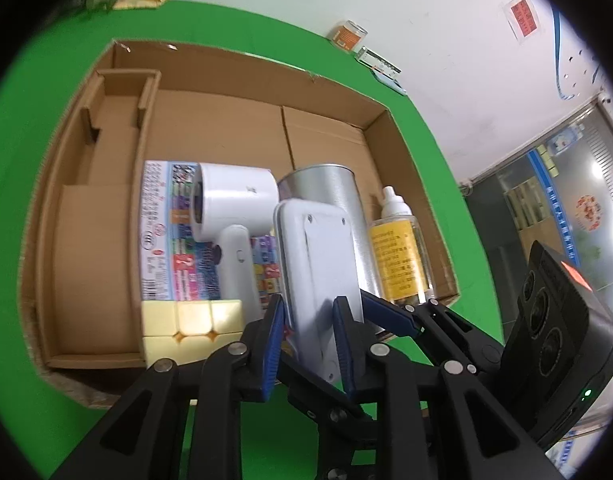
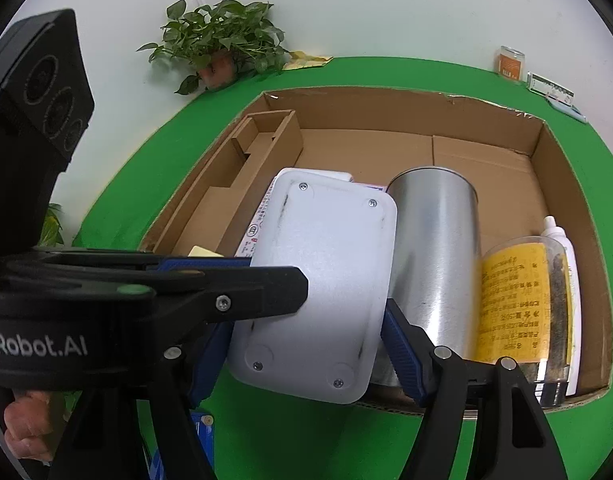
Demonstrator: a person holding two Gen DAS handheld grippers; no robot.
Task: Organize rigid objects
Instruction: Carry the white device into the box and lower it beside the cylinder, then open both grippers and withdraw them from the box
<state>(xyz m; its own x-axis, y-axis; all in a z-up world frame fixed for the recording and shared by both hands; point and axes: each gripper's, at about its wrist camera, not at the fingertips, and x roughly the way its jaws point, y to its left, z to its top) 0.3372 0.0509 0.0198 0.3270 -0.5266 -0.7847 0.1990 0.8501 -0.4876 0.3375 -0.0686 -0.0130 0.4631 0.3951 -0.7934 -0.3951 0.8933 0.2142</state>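
White flat device (image 1: 318, 280), its screwed back showing, is pinched between the blue pads of the left tongs (image 1: 306, 320) over the near edge of the cardboard box (image 1: 242, 80). To place it well, I would lower it into bare cardboard behind the metal can (image 1: 326, 200); the hair dryer (image 1: 234, 216), printed carton (image 1: 166, 232) and yellow cube (image 1: 194, 320) crowd the near strip.

From the right wrist, the right tongs (image 2: 306, 344) stand spread on either side of the device (image 2: 322, 280); contact is unclear. Right of the can (image 2: 434, 256) lies a yellow-labelled bottle (image 2: 518, 304), narrowing that gap.
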